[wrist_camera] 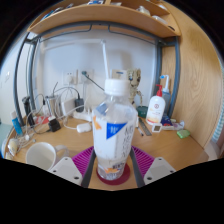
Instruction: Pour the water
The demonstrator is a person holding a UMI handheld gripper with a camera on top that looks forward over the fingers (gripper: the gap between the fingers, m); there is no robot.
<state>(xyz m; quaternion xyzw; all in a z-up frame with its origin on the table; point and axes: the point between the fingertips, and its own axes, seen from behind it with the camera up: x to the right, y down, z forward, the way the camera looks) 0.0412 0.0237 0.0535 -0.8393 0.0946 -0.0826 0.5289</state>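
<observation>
The gripper (113,166) has its 2 fingers closed on the bottle (113,135), held upright, probably so no water spills before pouring. A white bowl (41,153) sits on the desk (185,148) nearby, likely the target.

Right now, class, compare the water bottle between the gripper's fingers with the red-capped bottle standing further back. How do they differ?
The water bottle has a white cap; the red-capped bottle has a red top.
The water bottle is clear with a blue and white label; the red-capped bottle looks opaque white.
The water bottle stands between the fingers of the gripper; the red-capped bottle stands well beyond them, untouched, near the shelf upright.
Both stand upright on the wooden desk.
</observation>
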